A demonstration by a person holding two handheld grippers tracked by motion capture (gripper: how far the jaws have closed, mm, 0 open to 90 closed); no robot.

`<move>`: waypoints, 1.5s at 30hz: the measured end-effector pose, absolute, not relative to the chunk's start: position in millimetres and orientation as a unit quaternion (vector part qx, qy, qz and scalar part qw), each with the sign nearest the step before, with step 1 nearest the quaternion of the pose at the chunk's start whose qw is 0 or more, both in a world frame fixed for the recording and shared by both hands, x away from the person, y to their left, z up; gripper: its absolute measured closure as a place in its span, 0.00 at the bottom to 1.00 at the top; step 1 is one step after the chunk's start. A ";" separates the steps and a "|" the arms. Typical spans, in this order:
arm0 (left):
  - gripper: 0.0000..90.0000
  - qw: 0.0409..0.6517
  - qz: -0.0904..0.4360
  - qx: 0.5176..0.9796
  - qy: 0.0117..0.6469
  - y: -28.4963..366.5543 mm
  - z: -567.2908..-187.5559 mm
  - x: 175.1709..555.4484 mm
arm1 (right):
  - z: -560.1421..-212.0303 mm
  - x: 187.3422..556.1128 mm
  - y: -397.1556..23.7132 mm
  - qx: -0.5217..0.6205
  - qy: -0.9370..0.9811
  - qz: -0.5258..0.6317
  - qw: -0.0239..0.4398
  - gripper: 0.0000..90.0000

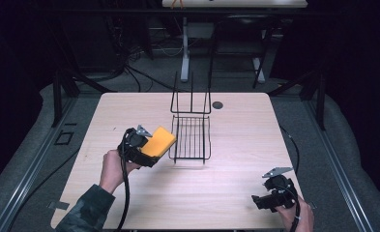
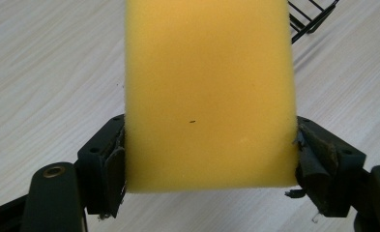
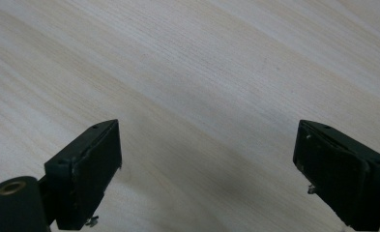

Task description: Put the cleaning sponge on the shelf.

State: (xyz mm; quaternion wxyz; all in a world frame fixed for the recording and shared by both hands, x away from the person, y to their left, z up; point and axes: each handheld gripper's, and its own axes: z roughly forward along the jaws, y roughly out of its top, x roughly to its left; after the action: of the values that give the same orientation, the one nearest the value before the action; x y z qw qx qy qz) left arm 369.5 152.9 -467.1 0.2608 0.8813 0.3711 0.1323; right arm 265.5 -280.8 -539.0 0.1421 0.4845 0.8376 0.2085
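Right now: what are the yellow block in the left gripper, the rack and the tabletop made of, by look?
Yellow block: looks like soft open-cell foam, a sponge; matte, finely pored face, edges pinched in where the left gripper clamps it.
Rack: thin black wire, probably coated or painted metal; straight rods, open grid.
Tabletop: pale wood grain, smooth and matte; likely laminate or veneer, can't tell which.

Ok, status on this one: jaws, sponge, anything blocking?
Left gripper shut on yellow sponge, held off the table. Right gripper open, empty. Wire rack just beyond sponge, path clear.
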 end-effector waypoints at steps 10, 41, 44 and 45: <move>0.26 0.267 0.134 0.882 0.363 141.6 -464.6 374.7 | -539.2 265.3 -280.8 0.486 0.837 0.208 0.140 0.11; 0.26 0.285 0.130 0.880 0.356 111.5 -470.0 392.2 | -539.7 264.8 -280.6 0.485 0.838 0.209 0.139 0.11; 0.26 0.285 0.127 0.881 0.355 108.2 -472.9 394.1 | -540.0 264.9 -280.5 0.484 0.839 0.208 0.138 0.11; 0.26 0.285 0.128 0.881 0.356 107.3 -473.7 394.6 | -540.3 264.9 -280.3 0.484 0.839 0.207 0.138 0.11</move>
State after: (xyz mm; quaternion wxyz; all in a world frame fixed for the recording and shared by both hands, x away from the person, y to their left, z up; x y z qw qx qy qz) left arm 394.6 107.3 -473.7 0.2846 0.8810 0.3558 0.1277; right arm 264.9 -280.3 -540.3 0.1381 0.4839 0.8389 0.2073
